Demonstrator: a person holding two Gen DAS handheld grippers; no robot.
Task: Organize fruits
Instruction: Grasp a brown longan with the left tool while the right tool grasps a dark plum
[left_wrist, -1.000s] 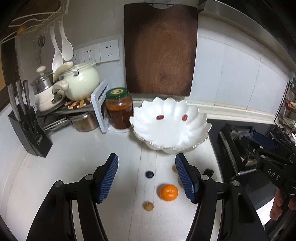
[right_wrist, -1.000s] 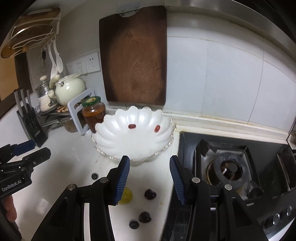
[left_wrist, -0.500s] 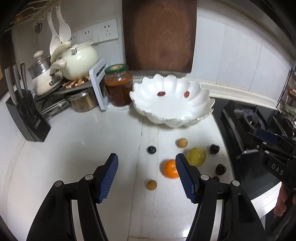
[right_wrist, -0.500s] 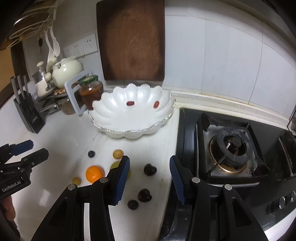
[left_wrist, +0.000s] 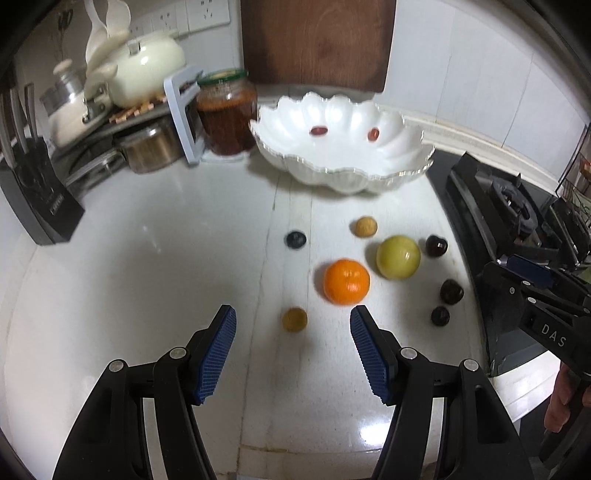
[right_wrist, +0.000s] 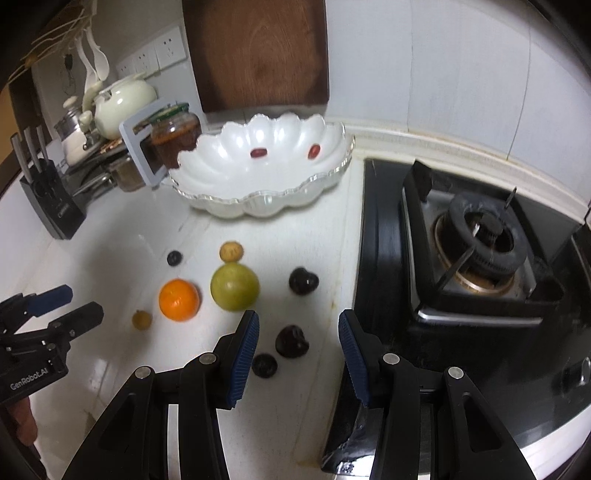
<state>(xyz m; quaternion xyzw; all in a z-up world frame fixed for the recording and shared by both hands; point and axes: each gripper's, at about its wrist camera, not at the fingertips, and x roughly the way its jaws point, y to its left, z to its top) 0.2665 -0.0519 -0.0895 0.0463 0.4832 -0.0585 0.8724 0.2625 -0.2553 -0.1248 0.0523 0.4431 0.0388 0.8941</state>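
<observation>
A white scalloped bowl holds two red dates at the back of the counter. In front of it lie an orange, a green-yellow fruit, two small tan fruits, a blueberry and several dark fruits. My left gripper is open and empty, just short of the near tan fruit. My right gripper is open and empty above the dark fruits.
A gas stove fills the right side beside the counter edge. A jar of red preserve, a pot rack with a cream pot and a knife block stand at the back left. A wooden board leans on the wall.
Both grippers have pulled back and up from the bowl, so all the loose fruit on the counter now shows. Both stay open. No fruit has moved.
</observation>
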